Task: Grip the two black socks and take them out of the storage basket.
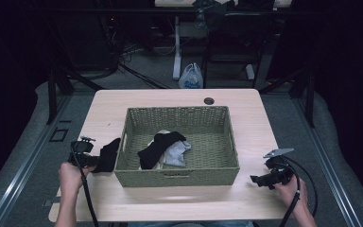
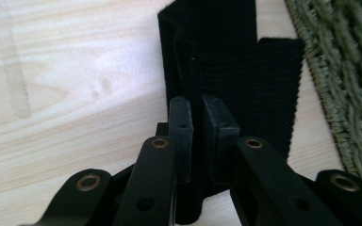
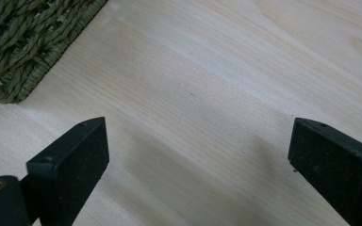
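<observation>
A black ribbed fabric sock (image 2: 235,80) is pinched by the left gripper (image 2: 202,122) at the tabletop's left edge, while the right gripper (image 3: 198,155) is held spread.

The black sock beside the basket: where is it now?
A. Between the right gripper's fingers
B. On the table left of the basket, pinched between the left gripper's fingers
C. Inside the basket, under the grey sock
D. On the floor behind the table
B: the black sock lies on the table just left of the basket, and the left gripper has its fingers closed on the fabric.
</observation>
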A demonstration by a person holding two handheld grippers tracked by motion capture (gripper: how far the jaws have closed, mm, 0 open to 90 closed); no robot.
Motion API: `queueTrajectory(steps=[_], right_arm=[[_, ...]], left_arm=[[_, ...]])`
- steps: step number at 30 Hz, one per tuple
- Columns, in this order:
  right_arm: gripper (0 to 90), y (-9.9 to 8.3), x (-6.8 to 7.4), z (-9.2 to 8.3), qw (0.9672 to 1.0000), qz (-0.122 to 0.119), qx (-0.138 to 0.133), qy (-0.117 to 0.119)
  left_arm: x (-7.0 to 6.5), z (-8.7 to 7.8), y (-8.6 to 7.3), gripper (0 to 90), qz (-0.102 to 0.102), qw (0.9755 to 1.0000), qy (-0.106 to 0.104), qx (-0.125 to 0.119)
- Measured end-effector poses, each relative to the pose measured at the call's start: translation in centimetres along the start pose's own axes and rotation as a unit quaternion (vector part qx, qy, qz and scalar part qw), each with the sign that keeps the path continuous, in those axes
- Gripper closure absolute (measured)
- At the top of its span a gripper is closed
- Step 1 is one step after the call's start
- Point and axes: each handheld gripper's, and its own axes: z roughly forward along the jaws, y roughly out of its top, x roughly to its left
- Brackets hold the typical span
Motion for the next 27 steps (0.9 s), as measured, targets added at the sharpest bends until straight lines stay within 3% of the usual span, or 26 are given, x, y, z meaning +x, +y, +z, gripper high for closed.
queueTrajectory(steps=[3,8,13,19,27], right_arm=[[5.3,0.0,0.0,0.0,1.0,-0.001,-0.001,0.001],[5.3,0.0,0.0,-0.1,1.0,0.0,-0.002,-0.001],[5.2,0.0,0.0,0.0,1.0,0.0,-0.001,0.0],[5.3,-0.2,-0.1,0.0,1.0,0.004,-0.003,0.002],[5.3,-0.1,-0.1,0.1,1.0,0.005,-0.002,0.007]], left_arm=[[0.0,0.0,-0.1,75.7,0.0,1.0,-0.002,0.001],[-0.1,-0.4,0.0,45.1,-0.004,1.0,-0.002,-0.001],[-0.3,-2.2,0.2,21.8,-0.008,0.9994,0.001,-0.034],[-0.6,-4.0,0.4,14.8,-0.005,0.998,-0.002,-0.062],[-1.7,-5.7,1.0,9.6,0.021,0.9954,0.001,-0.093]])
